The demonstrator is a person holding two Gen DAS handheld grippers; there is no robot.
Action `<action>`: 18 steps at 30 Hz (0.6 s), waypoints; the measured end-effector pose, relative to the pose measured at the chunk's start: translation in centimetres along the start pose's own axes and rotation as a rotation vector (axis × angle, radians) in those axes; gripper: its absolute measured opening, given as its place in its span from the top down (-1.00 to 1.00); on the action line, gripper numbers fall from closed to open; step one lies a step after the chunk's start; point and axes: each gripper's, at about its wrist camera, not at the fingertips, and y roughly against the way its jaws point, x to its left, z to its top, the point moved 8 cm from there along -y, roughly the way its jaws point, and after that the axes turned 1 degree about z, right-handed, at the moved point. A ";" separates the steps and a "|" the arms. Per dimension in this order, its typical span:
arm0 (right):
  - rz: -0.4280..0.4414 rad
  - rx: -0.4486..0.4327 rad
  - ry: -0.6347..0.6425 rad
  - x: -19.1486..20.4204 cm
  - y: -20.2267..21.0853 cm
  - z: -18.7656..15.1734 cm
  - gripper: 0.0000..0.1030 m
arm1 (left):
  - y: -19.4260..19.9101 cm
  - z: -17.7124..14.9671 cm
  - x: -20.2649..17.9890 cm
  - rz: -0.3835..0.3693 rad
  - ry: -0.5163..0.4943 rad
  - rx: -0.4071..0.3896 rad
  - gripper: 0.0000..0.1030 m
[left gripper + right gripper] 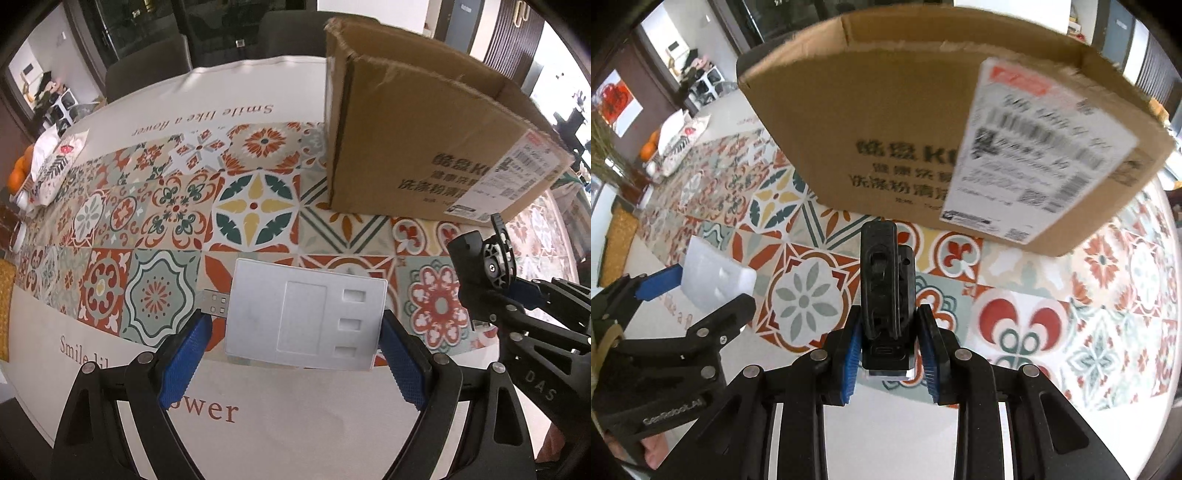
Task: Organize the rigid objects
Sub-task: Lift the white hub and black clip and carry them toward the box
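A flat silver hub [306, 317] with a USB plug [216, 304] on its left end hangs just above the tablecloth. My left gripper [298, 322] is shut on it, the blue pads [184, 362] pressing its two short ends. The same hub [714, 280] shows at the left of the right wrist view. My right gripper [889, 314] is shut on a narrow black device [884, 288] standing on end, a port facing the camera. This device [476, 266] also appears at the right of the left wrist view. An open cardboard box [424, 129] [905, 129] stands just beyond both grippers.
A patterned tile tablecloth [147, 221] covers the round table. At its far left lie a printed white bag [55, 162] and oranges [18, 173]. A yellow woven mat [5, 306] sits at the left edge. Dark chairs [147, 70] stand behind the table.
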 end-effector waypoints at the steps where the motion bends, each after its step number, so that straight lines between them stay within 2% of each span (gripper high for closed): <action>1: -0.002 -0.007 -0.003 -0.1 0.4 0.1 0.43 | 0.4 0.1 -0.2 -0.002 -0.004 -0.005 -0.75; 18: 0.007 -0.164 -0.057 -1.9 9.5 0.6 0.43 | 8.8 3.0 -3.7 -0.049 -0.076 -0.185 -0.75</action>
